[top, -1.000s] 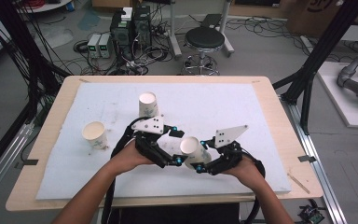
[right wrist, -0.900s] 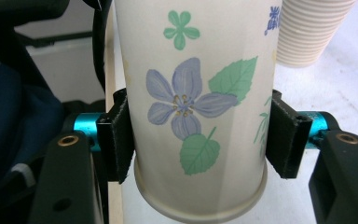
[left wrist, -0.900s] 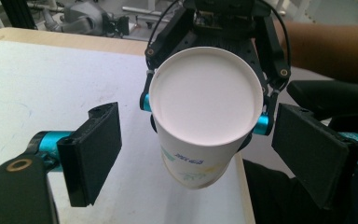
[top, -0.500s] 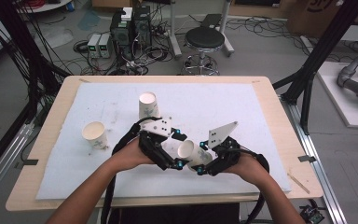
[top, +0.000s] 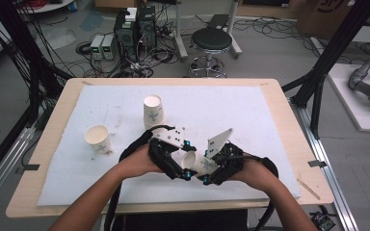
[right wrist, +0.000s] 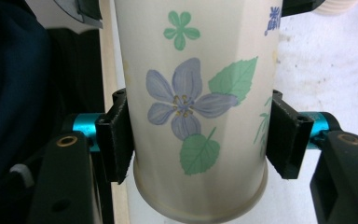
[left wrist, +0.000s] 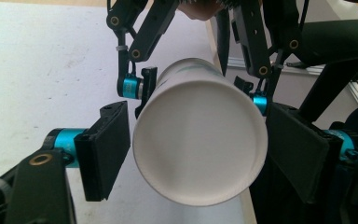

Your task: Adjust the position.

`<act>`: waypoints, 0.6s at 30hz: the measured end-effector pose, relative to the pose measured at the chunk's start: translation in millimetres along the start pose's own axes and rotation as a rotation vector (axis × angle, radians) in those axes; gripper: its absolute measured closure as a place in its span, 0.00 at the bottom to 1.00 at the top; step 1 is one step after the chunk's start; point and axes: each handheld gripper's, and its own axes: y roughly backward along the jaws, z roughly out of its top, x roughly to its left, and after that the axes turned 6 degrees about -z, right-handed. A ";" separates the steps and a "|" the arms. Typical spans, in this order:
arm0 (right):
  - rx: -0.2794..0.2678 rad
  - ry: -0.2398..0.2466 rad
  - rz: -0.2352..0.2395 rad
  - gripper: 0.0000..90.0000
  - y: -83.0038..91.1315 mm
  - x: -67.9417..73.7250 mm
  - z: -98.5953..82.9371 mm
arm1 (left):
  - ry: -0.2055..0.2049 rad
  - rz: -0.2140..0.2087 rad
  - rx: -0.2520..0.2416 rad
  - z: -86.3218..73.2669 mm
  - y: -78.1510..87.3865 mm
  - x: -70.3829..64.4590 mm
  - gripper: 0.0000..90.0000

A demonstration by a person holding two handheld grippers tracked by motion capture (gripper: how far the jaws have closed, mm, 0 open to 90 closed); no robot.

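The hands have been drifting toward six o'clock, and now the right gripper [top: 207, 172] is pinching a flowered cup [top: 197, 163] on its side near the table's front edge while the left gripper [left wrist: 193, 149], jaws spread, is lining up around its mouth, probably to take it over.

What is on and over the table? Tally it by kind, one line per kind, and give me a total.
Flower-printed paper cups: 3, one upright at the far middle, one upright at the left, one on its side between the tongs
Handheld tongs: 2, left and right
White table mat: 1
Total: 6
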 end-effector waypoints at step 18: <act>0.045 0.040 -0.034 0.32 -2.5 4.3 3.3 | -0.013 -0.014 0.020 -4.2 -3.0 2.4 0.41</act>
